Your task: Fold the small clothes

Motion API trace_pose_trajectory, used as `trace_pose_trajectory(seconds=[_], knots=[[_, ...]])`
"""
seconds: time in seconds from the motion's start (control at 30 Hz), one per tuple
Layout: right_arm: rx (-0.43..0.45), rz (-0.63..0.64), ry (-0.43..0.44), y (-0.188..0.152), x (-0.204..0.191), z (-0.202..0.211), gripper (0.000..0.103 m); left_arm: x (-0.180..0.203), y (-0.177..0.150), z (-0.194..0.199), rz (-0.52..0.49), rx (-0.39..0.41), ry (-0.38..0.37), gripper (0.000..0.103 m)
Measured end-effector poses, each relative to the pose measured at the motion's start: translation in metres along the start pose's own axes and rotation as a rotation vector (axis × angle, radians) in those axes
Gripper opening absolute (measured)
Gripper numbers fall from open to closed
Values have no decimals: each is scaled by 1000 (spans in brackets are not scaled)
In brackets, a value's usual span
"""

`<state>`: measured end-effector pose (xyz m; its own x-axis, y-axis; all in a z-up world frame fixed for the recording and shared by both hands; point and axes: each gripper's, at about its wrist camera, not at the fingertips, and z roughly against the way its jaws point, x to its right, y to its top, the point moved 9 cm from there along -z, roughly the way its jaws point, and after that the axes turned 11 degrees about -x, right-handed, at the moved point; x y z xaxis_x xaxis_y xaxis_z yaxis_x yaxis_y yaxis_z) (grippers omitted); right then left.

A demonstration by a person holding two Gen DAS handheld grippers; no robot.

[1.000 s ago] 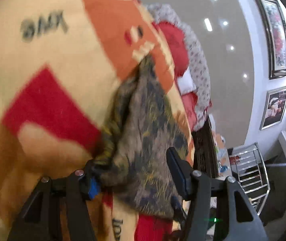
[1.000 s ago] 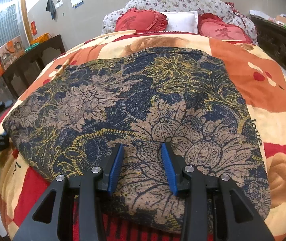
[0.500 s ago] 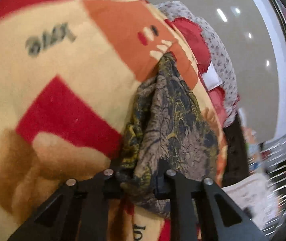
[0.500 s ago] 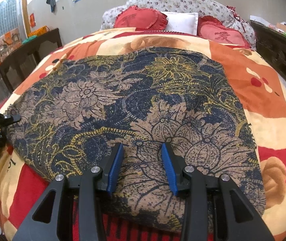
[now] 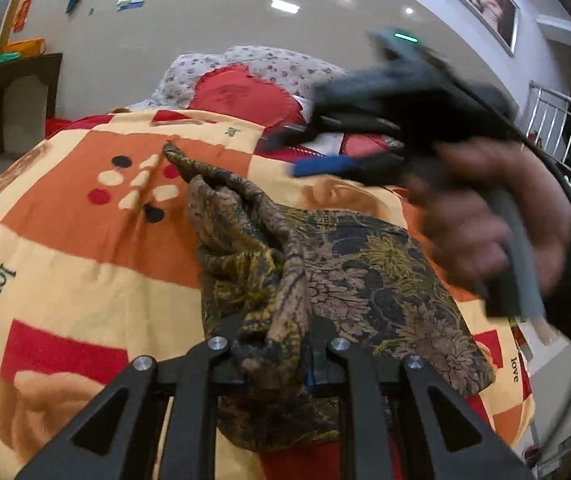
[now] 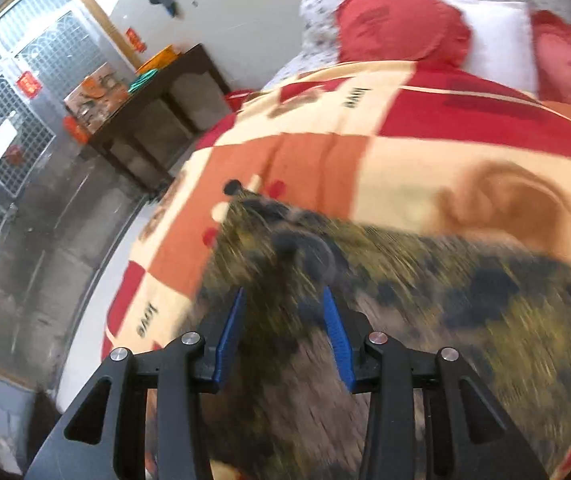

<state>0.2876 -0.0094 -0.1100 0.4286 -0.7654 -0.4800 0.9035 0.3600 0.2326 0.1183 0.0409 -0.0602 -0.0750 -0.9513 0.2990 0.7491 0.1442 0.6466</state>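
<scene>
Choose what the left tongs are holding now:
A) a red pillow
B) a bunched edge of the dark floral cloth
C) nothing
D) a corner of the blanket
B: the left tongs are shut on a gathered fold of the dark floral cloth, lifted off the blanket.

Open blanket to the left, crowded to the right

In the left wrist view the blanket point(image 5: 85, 240) lies bare at left and centre; the bunched cloth point(image 5: 285, 280) fills the lower middle, and the person's hand point(image 5: 497, 220) with the right gripper point(image 5: 305, 152) blocks the upper right.
</scene>
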Motion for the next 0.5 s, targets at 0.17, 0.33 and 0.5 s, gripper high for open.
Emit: trace_pose_trajectory(seconds=[0.17,0.33,0.5], knots=[[-126,52,56,22,-24,-48,42,4,1,-6,-12,-7,-10,17],[-229,168,-88,26,-42,-79,41,5,2,-10,-15,-16,-23,17],[-320,233,-287,26,-35,-106,36,5,3,-13,-11,-24,-31,17]])
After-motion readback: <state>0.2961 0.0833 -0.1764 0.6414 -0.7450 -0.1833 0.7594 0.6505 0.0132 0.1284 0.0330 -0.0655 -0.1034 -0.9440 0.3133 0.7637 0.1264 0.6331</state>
